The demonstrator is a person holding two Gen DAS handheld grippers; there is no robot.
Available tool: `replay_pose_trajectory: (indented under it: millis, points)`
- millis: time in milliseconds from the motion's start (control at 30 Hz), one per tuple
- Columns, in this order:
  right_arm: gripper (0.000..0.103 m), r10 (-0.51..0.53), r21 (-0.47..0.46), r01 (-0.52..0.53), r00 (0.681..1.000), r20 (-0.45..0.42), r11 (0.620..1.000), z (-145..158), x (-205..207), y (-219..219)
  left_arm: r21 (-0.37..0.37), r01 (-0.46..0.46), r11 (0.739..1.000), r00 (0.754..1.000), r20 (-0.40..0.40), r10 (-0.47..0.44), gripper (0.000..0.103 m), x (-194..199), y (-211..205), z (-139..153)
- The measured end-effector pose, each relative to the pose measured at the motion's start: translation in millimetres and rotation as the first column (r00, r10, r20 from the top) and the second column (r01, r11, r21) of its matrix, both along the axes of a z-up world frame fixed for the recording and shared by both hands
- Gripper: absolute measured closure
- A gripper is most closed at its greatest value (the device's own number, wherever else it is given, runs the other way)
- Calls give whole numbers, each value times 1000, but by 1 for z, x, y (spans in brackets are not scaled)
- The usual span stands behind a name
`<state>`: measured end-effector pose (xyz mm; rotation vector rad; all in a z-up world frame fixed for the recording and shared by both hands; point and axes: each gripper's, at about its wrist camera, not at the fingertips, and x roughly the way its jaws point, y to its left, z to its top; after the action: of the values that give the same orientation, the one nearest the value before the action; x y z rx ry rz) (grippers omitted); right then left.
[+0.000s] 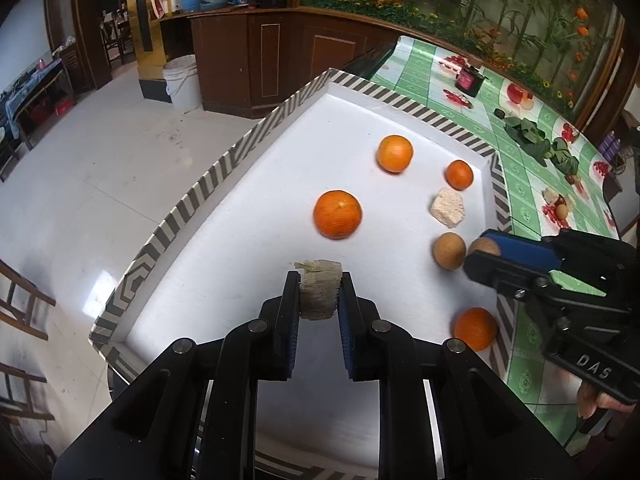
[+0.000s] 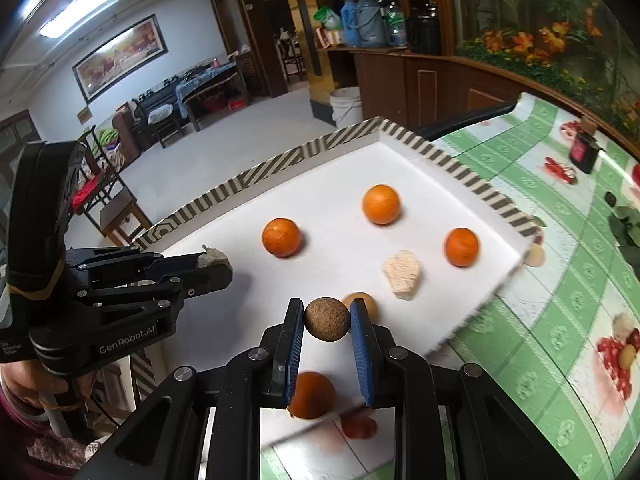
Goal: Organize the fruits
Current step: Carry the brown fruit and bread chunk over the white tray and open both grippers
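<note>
My left gripper [image 1: 320, 292] is shut on a pale fibrous chunk [image 1: 318, 294] above the white tray [image 1: 248, 216]. My right gripper [image 2: 326, 318] is shut on a small brown round fruit [image 2: 326, 319] over the tray's near part. Several oranges lie on the tray: a large one [image 1: 338, 214], another [image 1: 395, 153], a smaller one [image 1: 459, 174], and one by the near edge [image 1: 474, 328]. A second pale chunk [image 1: 448, 207] and a second brown fruit [image 1: 448, 250] rest on the tray beside the right gripper [image 1: 480, 254]. The left gripper [image 2: 216, 266] shows at the left of the right wrist view.
The tray has a raised striped rim [image 1: 192, 200] and sits on a table with a green checked cloth [image 1: 520, 184]. A dark red cup [image 1: 470, 80] and leafy greens [image 1: 532, 136] lie on the cloth. Beyond the tray's left rim is open floor with a white bucket [image 1: 182, 82].
</note>
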<state>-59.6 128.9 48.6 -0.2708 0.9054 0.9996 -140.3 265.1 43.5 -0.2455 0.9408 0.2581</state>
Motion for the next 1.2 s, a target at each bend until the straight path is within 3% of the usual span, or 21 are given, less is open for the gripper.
replay_pose_trajectory:
  millis: [867,967,1000,1033,1200]
  points:
    - [80,55,-103,-54,998,8,993,-31,16,52,42,-58,997,998,-30,59,84,7,16,-15]
    - [80,55,-113,-53,998,16,992,-28,15,50,40,-62,997,998,-18,63,67,6,16,-15]
    - [80,56,-111,-53,998,24,992,-27,14,48,38,-69,997,998,-12,69,52,5,17,-15]
    - [80,55,-107,-52,998,28,993,-25,14,45,33,-75,997,997,-7,75,44,4,18,-15]
    - [80,22,-44,-21,1000,10,999,-10,17,25,53,-90,995,996,10,89,43,1,18,-9]
